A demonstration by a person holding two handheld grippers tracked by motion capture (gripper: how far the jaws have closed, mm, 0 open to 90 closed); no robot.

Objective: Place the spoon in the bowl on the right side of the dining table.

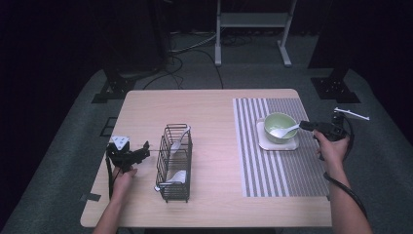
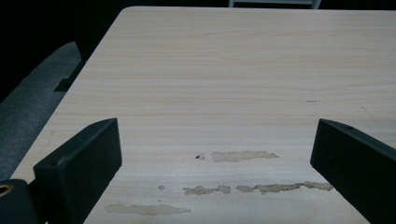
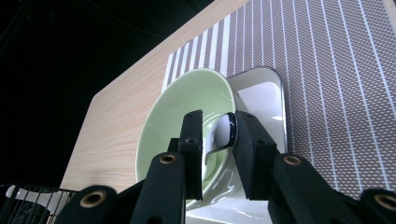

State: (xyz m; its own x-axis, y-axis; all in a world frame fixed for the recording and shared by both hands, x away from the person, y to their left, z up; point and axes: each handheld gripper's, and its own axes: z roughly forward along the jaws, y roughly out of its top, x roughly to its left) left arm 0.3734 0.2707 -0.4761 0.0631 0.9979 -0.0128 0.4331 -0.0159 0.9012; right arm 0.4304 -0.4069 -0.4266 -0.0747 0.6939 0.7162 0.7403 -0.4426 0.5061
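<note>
Black jaws of the right gripper (image 3: 218, 140) stood slightly apart around the white spoon's (image 1: 284, 130) handle, apparently not pressing it; contact was hard to judge. That spoon lay in one green bowl (image 1: 280, 126) on one white tray (image 1: 278, 144) upon the striped mat (image 1: 277, 165). Two more spoons sat half hidden in the wire basket (image 1: 174, 163). Beside it, the left gripper (image 1: 141, 152) gaped wide over bare table (image 2: 224, 84).
</note>
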